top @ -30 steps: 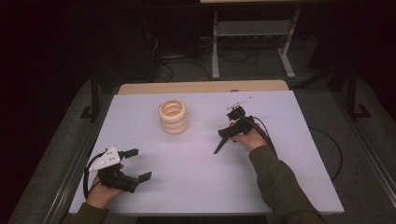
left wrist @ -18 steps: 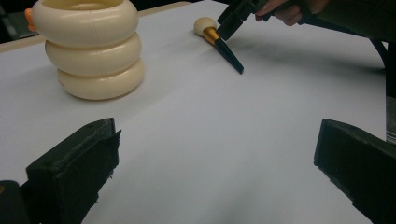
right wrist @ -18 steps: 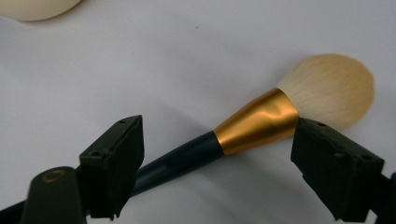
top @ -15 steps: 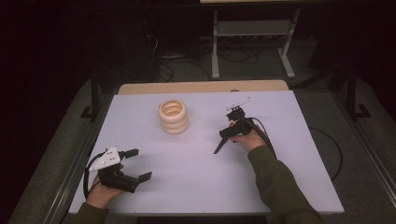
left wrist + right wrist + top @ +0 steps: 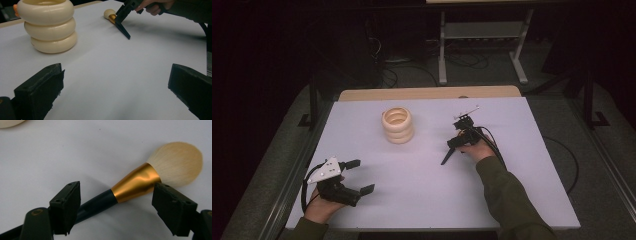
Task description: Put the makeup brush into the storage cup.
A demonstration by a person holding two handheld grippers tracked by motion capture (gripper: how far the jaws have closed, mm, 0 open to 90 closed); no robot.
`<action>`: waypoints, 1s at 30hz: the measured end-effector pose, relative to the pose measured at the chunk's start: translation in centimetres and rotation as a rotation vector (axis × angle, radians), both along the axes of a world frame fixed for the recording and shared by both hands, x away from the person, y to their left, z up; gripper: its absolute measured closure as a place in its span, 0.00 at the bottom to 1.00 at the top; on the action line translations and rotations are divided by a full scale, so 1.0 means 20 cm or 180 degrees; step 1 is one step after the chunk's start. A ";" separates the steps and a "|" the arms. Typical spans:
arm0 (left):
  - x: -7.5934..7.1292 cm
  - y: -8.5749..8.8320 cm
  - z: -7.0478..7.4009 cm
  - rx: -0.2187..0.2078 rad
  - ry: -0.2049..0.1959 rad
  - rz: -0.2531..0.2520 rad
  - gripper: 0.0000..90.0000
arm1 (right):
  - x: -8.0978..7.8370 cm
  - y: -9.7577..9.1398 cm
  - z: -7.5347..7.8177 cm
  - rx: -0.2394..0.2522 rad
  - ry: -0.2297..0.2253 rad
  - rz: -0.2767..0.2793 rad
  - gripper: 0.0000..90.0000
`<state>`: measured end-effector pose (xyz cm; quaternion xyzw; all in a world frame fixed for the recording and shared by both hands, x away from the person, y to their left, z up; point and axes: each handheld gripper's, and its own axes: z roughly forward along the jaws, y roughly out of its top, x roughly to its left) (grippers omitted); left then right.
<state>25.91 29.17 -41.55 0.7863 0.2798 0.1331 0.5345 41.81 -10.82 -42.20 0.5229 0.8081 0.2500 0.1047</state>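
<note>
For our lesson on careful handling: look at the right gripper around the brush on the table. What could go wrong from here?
1. The right gripper has just been closing, with its jaws astride the brush but not yet pressing. The brush lies slanted across the gap, so it may twist or slip out.
2. One jaw stands close to the soft bristles and might crush them.
3. The stack of rings stands nearby; a swing could topple it.
</note>
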 end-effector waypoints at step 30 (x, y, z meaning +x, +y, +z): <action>0.00 0.00 0.00 0.0010 -0.0005 -0.0001 0.00 | 0.02 -0.02 -0.03 -0.0107 0.0115 -0.0083 0.41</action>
